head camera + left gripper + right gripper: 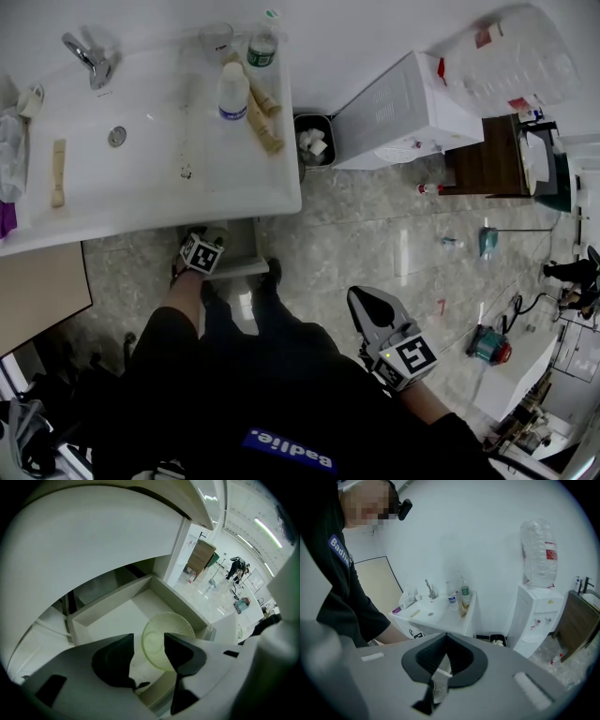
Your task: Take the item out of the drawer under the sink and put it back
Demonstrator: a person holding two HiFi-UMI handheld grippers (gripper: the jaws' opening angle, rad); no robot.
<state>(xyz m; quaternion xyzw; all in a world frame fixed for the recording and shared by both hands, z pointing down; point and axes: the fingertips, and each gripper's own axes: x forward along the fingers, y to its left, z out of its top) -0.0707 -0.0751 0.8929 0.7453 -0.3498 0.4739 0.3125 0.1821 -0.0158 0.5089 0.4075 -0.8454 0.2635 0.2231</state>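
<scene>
Green dish (168, 637), round, pale and translucent with a speckled rim, lies in the open white drawer (117, 613) beneath the overhanging sink (187, 187). It sits directly under the left gripper (149, 641), whose dark jaws stand apart above it without pressing it. Right gripper (446, 637) hangs clear over the marbled floor (375, 225), jaws closed on nothing. Beyond, plastic bottles (233, 91) stand on the glossy basin top, with a small bin (315, 142) and a white water dispenser (403, 103) alongside.
</scene>
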